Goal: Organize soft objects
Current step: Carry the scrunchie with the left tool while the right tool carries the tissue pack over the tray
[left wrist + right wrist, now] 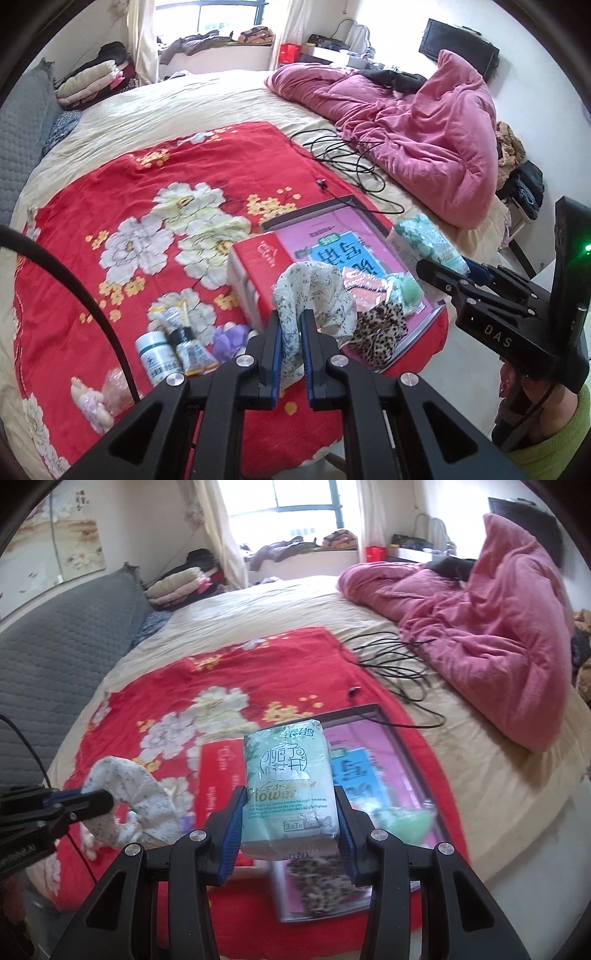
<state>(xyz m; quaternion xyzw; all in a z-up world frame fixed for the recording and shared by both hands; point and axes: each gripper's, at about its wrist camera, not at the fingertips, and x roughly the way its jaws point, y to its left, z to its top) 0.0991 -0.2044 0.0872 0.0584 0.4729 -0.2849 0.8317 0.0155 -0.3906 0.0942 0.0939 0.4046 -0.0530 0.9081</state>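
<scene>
Both tongs are loaded above the bed: left tongs [291,347] pinch the floral cloth [314,299], right tongs [286,830] clamp the tissue pack [288,786]. Keep grips firm, carry level.

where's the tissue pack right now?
The tissue pack is clamped in the right gripper, centre of the right wrist view, held above the red box and pink book on the bed.
</scene>
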